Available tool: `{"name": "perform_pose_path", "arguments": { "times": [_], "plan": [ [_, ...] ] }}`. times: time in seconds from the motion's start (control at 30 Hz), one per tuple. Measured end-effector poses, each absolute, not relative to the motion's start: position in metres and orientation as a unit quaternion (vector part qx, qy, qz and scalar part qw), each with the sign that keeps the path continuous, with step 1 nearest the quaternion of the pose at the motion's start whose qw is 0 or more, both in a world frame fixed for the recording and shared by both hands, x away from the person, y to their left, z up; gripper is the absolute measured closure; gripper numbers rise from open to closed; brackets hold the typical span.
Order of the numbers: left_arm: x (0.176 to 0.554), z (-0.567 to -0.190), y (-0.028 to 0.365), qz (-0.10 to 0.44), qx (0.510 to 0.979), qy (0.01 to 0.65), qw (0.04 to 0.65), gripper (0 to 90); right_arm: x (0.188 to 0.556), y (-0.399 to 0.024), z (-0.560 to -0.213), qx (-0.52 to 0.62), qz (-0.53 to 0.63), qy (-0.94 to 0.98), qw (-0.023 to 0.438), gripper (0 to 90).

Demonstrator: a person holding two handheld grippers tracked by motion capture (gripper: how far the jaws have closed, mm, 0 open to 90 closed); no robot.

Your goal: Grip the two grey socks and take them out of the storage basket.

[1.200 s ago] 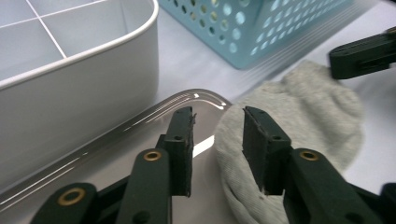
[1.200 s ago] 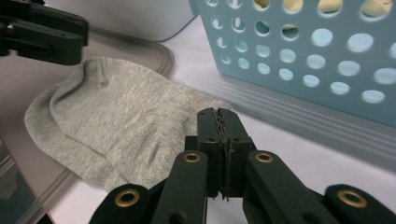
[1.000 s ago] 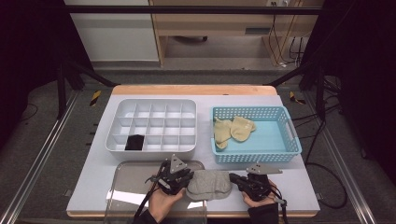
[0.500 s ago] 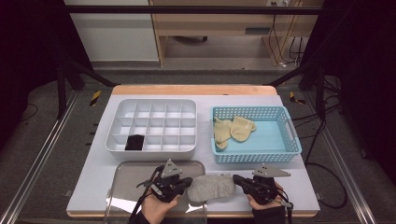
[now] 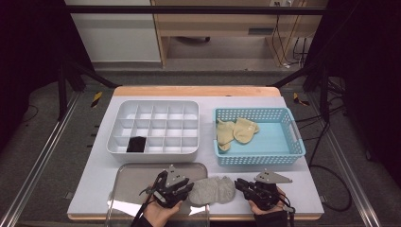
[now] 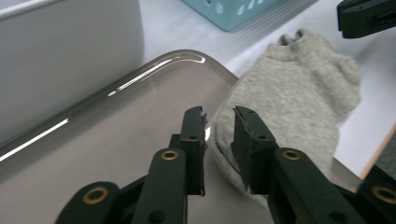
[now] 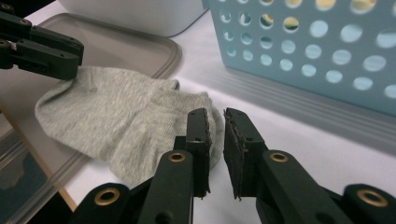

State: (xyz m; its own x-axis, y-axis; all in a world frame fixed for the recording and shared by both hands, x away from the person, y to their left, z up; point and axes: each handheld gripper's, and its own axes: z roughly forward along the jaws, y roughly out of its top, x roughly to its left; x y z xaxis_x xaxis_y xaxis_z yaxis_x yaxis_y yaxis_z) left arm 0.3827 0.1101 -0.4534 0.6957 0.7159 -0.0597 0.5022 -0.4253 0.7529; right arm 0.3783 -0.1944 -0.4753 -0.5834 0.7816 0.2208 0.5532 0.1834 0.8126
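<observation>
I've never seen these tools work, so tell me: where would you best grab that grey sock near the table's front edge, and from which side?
Probably at either end of the grey sock. It lies flat and limp, lengthwise between the left gripper and the right gripper, so each can pinch an end edge from its own side.

White table (image 5: pixel 293 101) with a wooden far edge. On it: white divided box (image 5: pixel 156 127) at left rear, blue basket (image 5: pixel 257 137) just beside it at right, clear tray (image 5: pixel 142 182) at the near left edge. Grey sock (image 5: pixel 213 189) lies at the near edge, one end on the tray rim, the other on bare tabletop.
</observation>
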Motion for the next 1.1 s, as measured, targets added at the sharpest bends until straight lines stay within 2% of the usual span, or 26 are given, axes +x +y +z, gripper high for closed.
{"name": "perform_pose_path", "arguments": {
  "times": [0.27, 0.4, 0.47, 0.67, 0.77, 0.8, 0.87, 0.93, 1.1],
  "plan": [
    [0.378, -0.451, 0.103, 0.144, 0.838, 0.362, 0.383, 72.9, 0.383, -0.19, -0.482, 0.443, 0.46, 0.76, 0.118, 75.5],
    [0.38, -0.458, 0.101, 0.153, 0.842, 0.37, 0.363, 79.5, 0.385, -0.186, -0.485, 0.44, 0.458, 0.764, 0.111, 83.1],
    [0.382, -0.459, 0.101, 0.153, 0.842, 0.371, 0.36, 85.2, 0.385, -0.185, -0.485, 0.438, 0.456, 0.767, 0.108, 89.8],
    [0.379, -0.453, 0.105, 0.16, 0.834, 0.367, 0.38, 87.3, 0.383, -0.185, -0.478, 0.432, 0.472, 0.761, 0.111, 89.9],
    [0.38, -0.453, 0.108, 0.168, 0.831, 0.371, 0.379, 83.4, 0.382, -0.184, -0.479, 0.435, 0.475, 0.755, 0.12, 75.2],
    [0.38, -0.454, 0.109, 0.169, 0.83, 0.373, 0.378, 77.8, 0.381, -0.184, -0.48, 0.438, 0.474, 0.755, 0.119, 73.3],
    [0.382, -0.456, 0.111, 0.163, 0.831, 0.377, 0.375, 72.5, 0.38, -0.183, -0.484, 0.441, 0.469, 0.756, 0.115, 69.5],
    [0.382, -0.459, 0.111, 0.156, 0.832, 0.38, 0.372, 68.0, 0.381, -0.182, -0.489, 0.443, 0.463, 0.759, 0.113, 68.5],
    [0.382, -0.468, 0.111, 0.139, 0.837, 0.386, 0.363, 68.2, 0.382, -0.175, -0.495, 0.446, 0.45, 0.766, 0.108, 68.2]
  ]
}}
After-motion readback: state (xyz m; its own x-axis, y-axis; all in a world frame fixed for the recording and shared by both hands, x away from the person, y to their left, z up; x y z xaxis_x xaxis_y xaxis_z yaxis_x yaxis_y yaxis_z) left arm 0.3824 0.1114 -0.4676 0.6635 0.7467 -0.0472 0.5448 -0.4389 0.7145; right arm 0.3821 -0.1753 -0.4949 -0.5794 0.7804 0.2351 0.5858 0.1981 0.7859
